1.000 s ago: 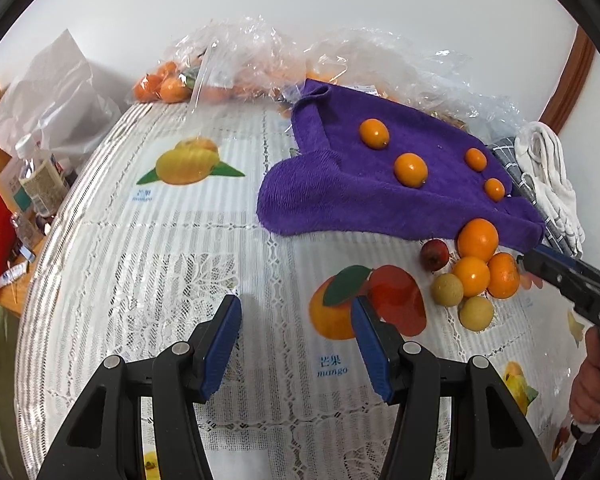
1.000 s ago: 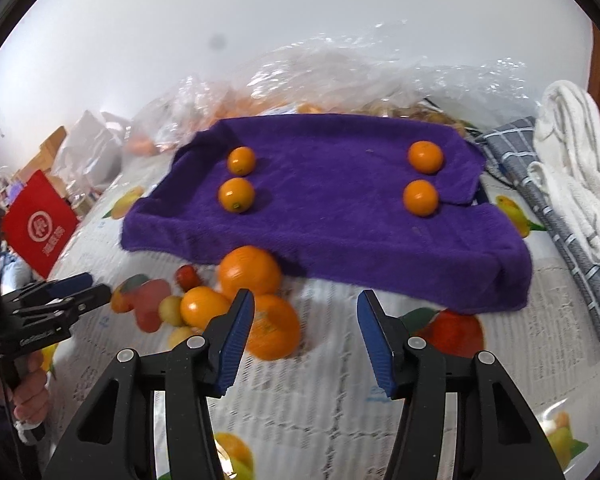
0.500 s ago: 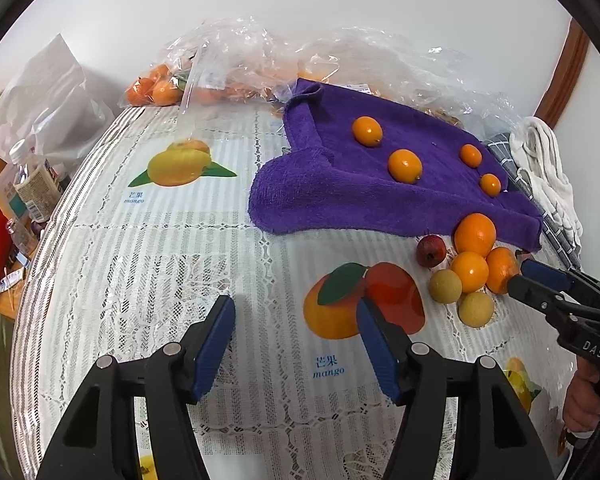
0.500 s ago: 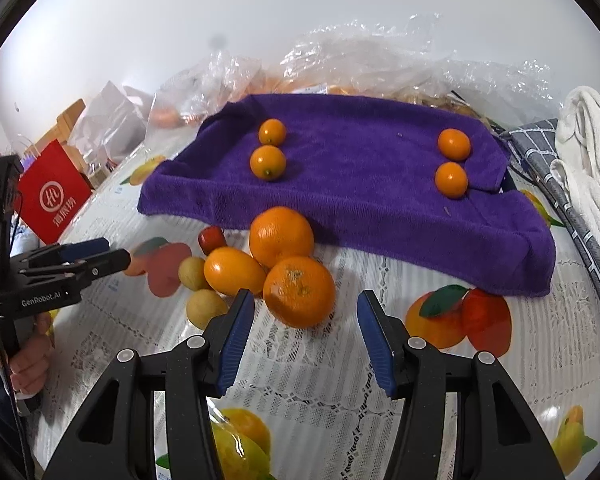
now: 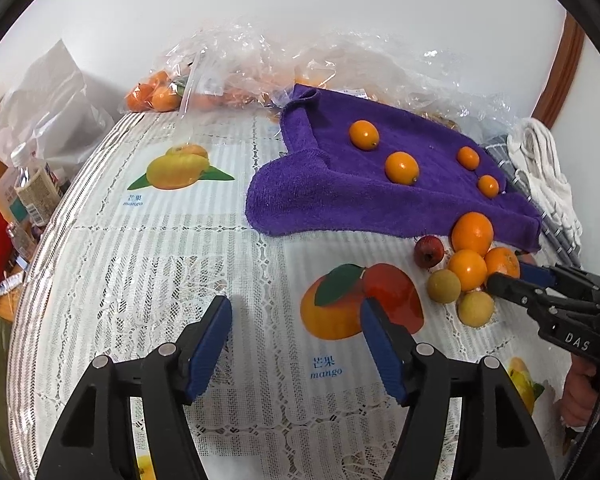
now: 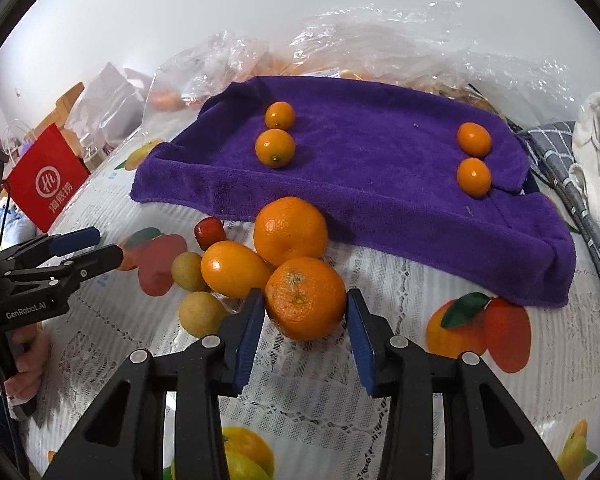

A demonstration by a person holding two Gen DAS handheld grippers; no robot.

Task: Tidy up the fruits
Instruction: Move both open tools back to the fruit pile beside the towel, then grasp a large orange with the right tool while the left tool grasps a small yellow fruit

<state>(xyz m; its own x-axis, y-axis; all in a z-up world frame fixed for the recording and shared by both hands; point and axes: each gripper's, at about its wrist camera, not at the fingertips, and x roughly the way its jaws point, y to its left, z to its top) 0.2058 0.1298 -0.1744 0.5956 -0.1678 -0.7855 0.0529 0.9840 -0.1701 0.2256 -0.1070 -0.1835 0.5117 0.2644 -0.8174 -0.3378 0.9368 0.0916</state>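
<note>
Right gripper (image 6: pixel 305 312) jaws, just closing, bracket the nearest orange (image 6: pixel 305 298), pads at its sides; left gripper (image 5: pixel 296 340), widening, holds nothing

Table (image 5: pixel 148 264): lace-pattern cloth with fruit prints. Directly on it: purple towel (image 6: pixel 380 184), mixed fruit cluster (image 6: pixel 260 268) at towel's near edge, plastic bags (image 5: pixel 260 64) along far edge, folded cloths (image 5: pixel 548 184) beside towel.

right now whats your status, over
Right tongs closing around nearest orange, contact unclear. Left tongs open, empty. Oval orange crowds left pad.
</note>
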